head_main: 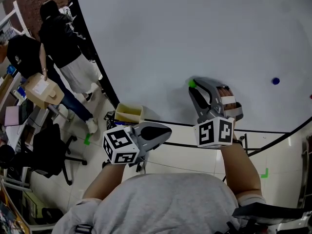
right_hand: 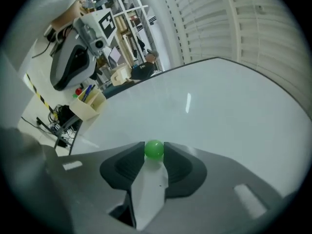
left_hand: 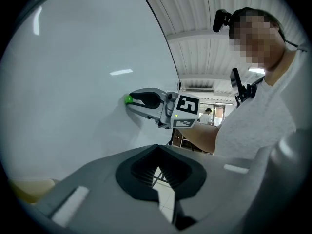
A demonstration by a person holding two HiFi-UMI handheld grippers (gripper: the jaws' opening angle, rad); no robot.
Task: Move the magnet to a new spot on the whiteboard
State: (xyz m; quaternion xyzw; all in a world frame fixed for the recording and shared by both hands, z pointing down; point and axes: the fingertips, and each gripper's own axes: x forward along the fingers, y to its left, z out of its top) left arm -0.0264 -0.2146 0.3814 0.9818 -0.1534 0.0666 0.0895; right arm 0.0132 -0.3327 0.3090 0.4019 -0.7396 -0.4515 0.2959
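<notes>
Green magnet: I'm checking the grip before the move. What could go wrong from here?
The green magnet sits at the very tips of the right gripper's fingers, so it may slip out when pulled off the whiteboard. The tips are close against the board and could scrape it.

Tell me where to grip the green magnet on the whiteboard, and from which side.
Grip the magnet across its round sides, one pad on each, coming head-on at the whiteboard. It is a small ball-like knob standing proud of the flat board, so only its sides offer a hold. The right gripper has it between its jaw tips that way.
</notes>
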